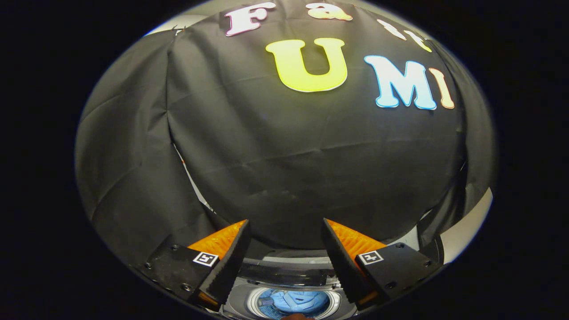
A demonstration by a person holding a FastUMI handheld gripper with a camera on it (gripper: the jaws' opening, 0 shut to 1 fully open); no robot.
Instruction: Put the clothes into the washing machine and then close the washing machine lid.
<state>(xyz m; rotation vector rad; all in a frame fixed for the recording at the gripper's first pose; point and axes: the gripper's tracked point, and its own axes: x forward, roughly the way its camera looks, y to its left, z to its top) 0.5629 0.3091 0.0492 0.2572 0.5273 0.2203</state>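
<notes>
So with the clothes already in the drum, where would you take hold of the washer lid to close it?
Judging from this view, the lid stands open at the back of the washing machine, beyond the blue clothes in the drum. I would take its free upper edge, coming from above and the front, then swing it down. The gripper is open, holding nothing, its fingers spread either side of the lid.

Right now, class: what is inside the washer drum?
Blue clothes lie in the drum of the washer, seen between the open tool fingers. The fingers cover the drum's sides, so anything there is hidden; the lid is up.
</notes>
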